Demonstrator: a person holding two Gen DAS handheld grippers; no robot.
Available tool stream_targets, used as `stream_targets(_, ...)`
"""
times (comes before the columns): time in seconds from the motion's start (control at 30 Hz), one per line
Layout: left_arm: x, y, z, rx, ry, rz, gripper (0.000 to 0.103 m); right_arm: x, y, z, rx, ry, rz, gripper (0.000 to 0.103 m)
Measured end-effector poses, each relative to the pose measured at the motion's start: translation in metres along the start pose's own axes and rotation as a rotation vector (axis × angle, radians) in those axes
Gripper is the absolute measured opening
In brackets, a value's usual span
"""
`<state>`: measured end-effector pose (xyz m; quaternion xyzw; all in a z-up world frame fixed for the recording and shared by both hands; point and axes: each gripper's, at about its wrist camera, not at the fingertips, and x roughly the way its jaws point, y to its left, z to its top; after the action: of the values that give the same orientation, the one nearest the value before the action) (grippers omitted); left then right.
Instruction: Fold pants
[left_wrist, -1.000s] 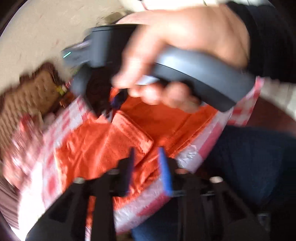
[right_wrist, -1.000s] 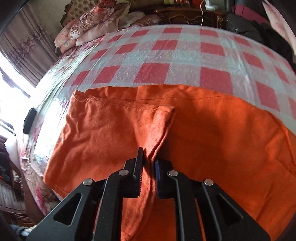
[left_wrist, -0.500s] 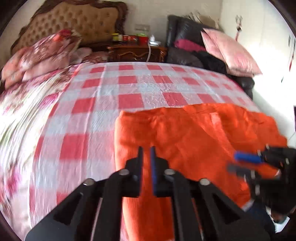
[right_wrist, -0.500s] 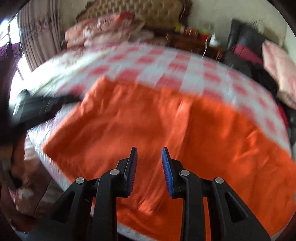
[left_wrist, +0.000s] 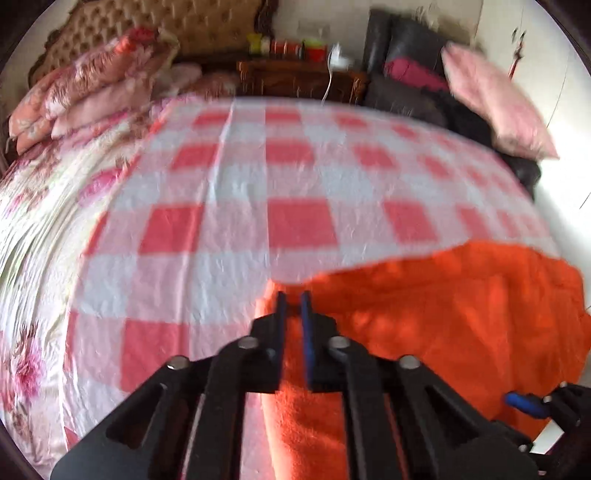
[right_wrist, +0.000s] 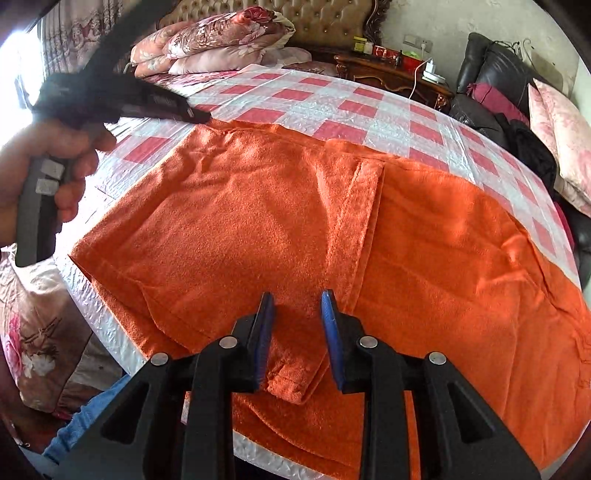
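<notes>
1. The orange pants (right_wrist: 280, 229) lie spread flat on the bed (right_wrist: 332, 99), over the red-and-white checked cover, along the near edge of the mattress.
2. In the right wrist view the fabric is fleecy, with shallow creases. A narrow folded strip (right_wrist: 364, 221) runs down the middle of the garment toward the camera.
3. The near edge of the pants reaches the edge of the bed; a band of white cover shows beneath it.
4. The right tool (right_wrist: 297, 325) is spread. Its blue-padded fingers stand apart above the near end of the folded strip, with cloth visible in the gap. No grip on the fabric is evident.
5. The left tool (left_wrist: 291, 306) has its fingers nearly pressed together, pinching the far left corner of the pants. Orange cloth shows in the narrow slot between the pads.
6. In the right wrist view the left tool (right_wrist: 166, 107) reaches to that same corner at the far left edge of the garment. The left hand (right_wrist: 48, 166) wraps the grey handle.
7. The left wrist view is motion-blurred; fine detail at the pinch point cannot be resolved.
8. Floral pillows (right_wrist: 207, 40) are stacked at the tufted headboard (right_wrist: 332, 18). A wooden nightstand (right_wrist: 391, 72) and a dark leather chair (right_wrist: 495, 74) with a pink cushion (right_wrist: 565, 129) stand beyond the bed.
</notes>
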<state>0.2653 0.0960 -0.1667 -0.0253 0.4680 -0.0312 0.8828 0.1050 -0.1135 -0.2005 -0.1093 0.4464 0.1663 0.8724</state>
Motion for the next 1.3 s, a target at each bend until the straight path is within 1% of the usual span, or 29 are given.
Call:
stream_targets(0.03,-0.002,0.004,0.0,-0.032,-0.009,0.028,0.012,0.0,0.0,-0.001,-0.004,-0.003,0.0,0.028)
stream_targets(0.07,-0.015,0.008,-0.001,-0.067,-0.035,0.082,0.016,0.0,0.001,-0.001,-0.009,-0.004,-0.001,0.028)
stream_targets(0.1,-0.03,0.009,-0.003,-0.079,-0.081,0.1,0.024,-0.001,0.001,-0.001,-0.007,-0.003,0.0,0.028)
stream_targets(0.17,-0.066,0.009,-0.017,-0.086,-0.16,0.101,0.033,-0.001,-0.001,0.0,0.005,-0.004,0.011,0.028)
stream_targets(0.2,-0.075,0.007,-0.025,-0.081,-0.164,0.102,0.033,-0.001,-0.003,0.001,0.012,-0.002,0.016,0.028)
stream_targets(0.27,-0.094,-0.006,-0.055,-0.037,-0.159,0.063,0.033,-0.006,-0.01,0.003,0.07,-0.004,0.037,0.028)
stream_targets(0.33,-0.099,-0.018,-0.079,0.003,-0.134,0.064,0.033,-0.01,-0.013,0.006,0.094,-0.031,0.012,0.029)
stream_targets(0.37,-0.096,-0.023,-0.096,0.011,-0.1,0.078,0.032,-0.009,-0.013,0.006,0.093,-0.035,-0.012,0.03)
stream_targets(0.4,-0.092,-0.023,-0.105,0.002,-0.073,0.076,0.032,-0.007,-0.013,0.005,0.092,-0.023,-0.021,0.031)
stream_targets(0.43,-0.087,-0.022,-0.116,-0.01,-0.036,0.068,0.031,0.0,-0.013,0.003,0.1,0.011,-0.033,0.032)
stream_targets(0.47,-0.08,-0.021,-0.127,-0.014,0.001,0.076,0.029,-0.001,-0.015,0.001,0.118,0.0,-0.032,0.035)
stream_targets(0.53,-0.081,-0.02,-0.137,-0.01,0.009,0.075,0.03,-0.001,-0.012,0.0,0.106,0.01,-0.061,0.039)
stream_targets(0.6,-0.082,-0.02,-0.141,-0.004,0.001,0.084,0.032,-0.002,-0.012,-0.001,0.119,0.017,-0.077,0.046)
stream_targets(0.63,-0.085,-0.02,-0.141,-0.002,-0.015,0.09,0.032,-0.001,-0.014,-0.001,0.129,0.022,-0.079,0.048)
stream_targets(0.7,-0.094,-0.024,-0.137,0.002,-0.093,0.101,0.033,-0.001,-0.017,-0.002,0.151,0.038,-0.084,0.055)
stream_targets(0.73,-0.1,-0.029,-0.132,0.018,-0.144,0.102,0.034,-0.001,-0.018,-0.001,0.157,0.045,-0.088,0.056)
stream_targets(0.77,-0.101,-0.032,-0.127,0.027,-0.16,0.1,0.038,-0.001,-0.02,-0.002,0.164,0.053,-0.09,0.058)
stream_targets(0.8,-0.1,-0.037,-0.121,0.039,-0.171,0.097,0.038,-0.001,-0.021,-0.002,0.169,0.059,-0.092,0.061)
stream_targets(0.87,-0.093,-0.044,-0.112,0.05,-0.166,0.09,0.038,0.0,-0.021,-0.003,0.178,0.065,-0.104,0.063)
stream_targets(0.93,-0.085,-0.052,-0.109,0.066,-0.136,0.085,0.038,0.0,-0.019,-0.002,0.178,0.071,-0.12,0.064)
stream_targets(0.97,-0.081,-0.056,-0.109,0.069,-0.121,0.069,0.036,0.0,-0.019,-0.002,0.178,0.073,-0.128,0.064)
stream_targets(1.0,-0.076,-0.056,-0.11,0.062,-0.103,0.042,0.027,0.0,-0.019,-0.002,0.185,0.077,-0.129,0.065)
stream_targets(1.03,-0.068,-0.057,-0.112,0.054,-0.068,0.017,0.024,0.0,-0.02,-0.002,0.193,0.08,-0.127,0.065)
stream_targets(1.07,-0.059,-0.057,-0.114,0.053,-0.035,0.013,0.02,0.001,-0.021,-0.002,0.203,0.084,-0.126,0.067)
stream_targets(1.17,-0.057,-0.065,-0.121,0.1,-0.053,0.053,0.02,0.003,-0.025,0.0,0.211,0.098,-0.128,0.072)
stream_targets(1.3,-0.055,-0.065,-0.125,0.081,-0.067,0.054,0.02,0.005,-0.028,0.001,0.234,0.115,-0.124,0.075)
